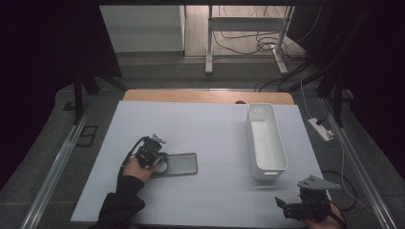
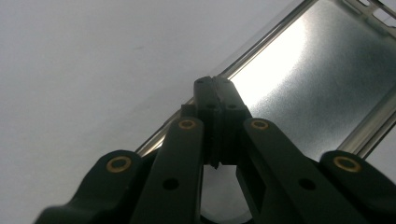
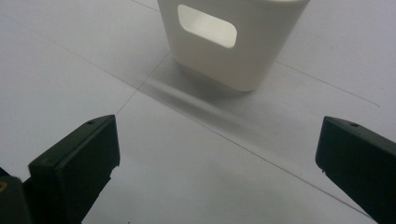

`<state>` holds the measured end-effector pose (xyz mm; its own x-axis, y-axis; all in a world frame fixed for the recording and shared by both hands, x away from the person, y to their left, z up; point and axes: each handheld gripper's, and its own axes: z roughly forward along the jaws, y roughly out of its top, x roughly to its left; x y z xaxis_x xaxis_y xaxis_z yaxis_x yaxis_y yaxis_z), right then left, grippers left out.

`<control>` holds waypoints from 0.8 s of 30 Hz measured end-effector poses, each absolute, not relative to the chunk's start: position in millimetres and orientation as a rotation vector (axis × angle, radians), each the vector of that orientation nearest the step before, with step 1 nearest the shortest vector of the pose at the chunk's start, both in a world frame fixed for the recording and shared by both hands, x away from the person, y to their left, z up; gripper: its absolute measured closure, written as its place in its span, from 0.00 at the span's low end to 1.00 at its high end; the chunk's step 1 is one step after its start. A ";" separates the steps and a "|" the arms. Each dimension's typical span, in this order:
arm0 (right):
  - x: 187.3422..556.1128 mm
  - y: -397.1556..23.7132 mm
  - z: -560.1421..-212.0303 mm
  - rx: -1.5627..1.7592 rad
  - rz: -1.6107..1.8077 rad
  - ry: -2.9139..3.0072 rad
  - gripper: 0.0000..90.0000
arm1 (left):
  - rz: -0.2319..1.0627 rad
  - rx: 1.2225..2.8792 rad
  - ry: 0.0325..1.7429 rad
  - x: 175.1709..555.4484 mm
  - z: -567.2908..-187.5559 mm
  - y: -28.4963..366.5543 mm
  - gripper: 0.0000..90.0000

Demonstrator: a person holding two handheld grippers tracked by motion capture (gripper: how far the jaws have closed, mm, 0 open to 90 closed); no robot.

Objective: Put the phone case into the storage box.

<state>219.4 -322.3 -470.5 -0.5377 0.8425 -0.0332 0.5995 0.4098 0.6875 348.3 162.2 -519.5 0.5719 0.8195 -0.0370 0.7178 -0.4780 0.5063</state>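
bench (image 1: 205, 129): clear case (image 1: 180, 164) lies flat left of centre; white bin (image 1: 265, 140) stands to its right. from above, your left gripper (image 1: 160, 160) sits at the case's left end; its own view shows the jaws pinched together on the case's rim (image 2: 243, 60). your right gripper (image 1: 286, 205) is at the near right corner; its view shows jaws wide apart, nothing between, facing the bin's end (image 3: 233, 46).
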 end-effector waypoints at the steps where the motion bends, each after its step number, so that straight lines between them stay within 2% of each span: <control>1: 219.4 -322.3 -470.5 1.239 0.891 2.295 0.00 | 0.301 2.342 1.229 350.3 -519.3 161.3 0.99; 24: 219.8 -322.6 -470.6 1.242 0.894 2.298 0.00 | 0.372 2.257 1.340 378.8 -521.6 174.5 0.99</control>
<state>219.8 -322.6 -470.6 -0.5381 0.8424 -0.0283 0.6017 0.4075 0.6869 378.8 174.5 -521.6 0.4822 0.8759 -0.0135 0.7437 -0.4012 0.5347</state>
